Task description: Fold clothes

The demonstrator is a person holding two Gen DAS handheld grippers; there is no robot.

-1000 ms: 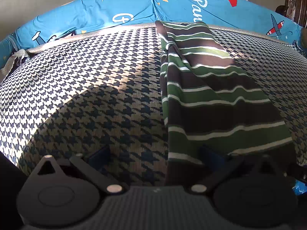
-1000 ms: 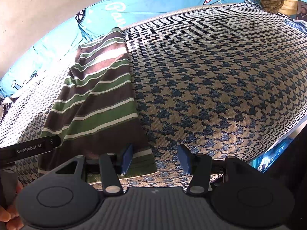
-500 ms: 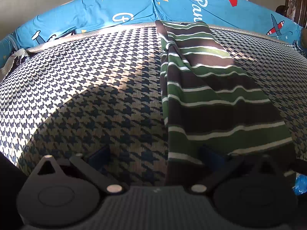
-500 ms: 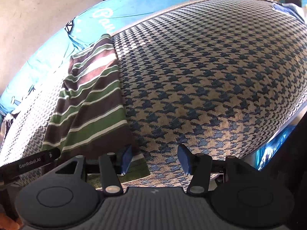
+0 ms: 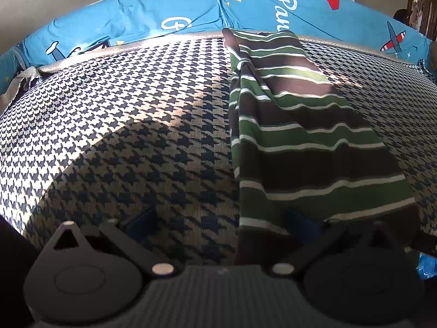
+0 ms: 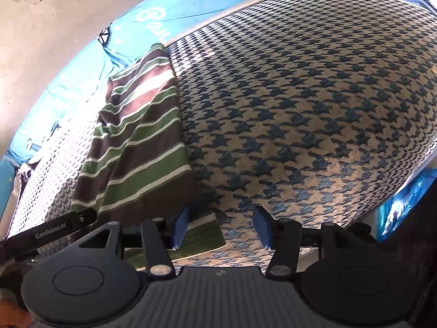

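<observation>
One striped garment (image 5: 300, 125), brown, green and white, laid as a long narrow band across a houndstooth bedcover (image 5: 123, 125), seemingly folded lengthwise. Two grippers at its near end: left gripper (image 5: 221, 224) spread wide, straddling the left edge, nothing held. Right gripper (image 6: 221, 228) likewise wide open and empty at the right corner, perhaps poised either to grasp or after letting go.
</observation>
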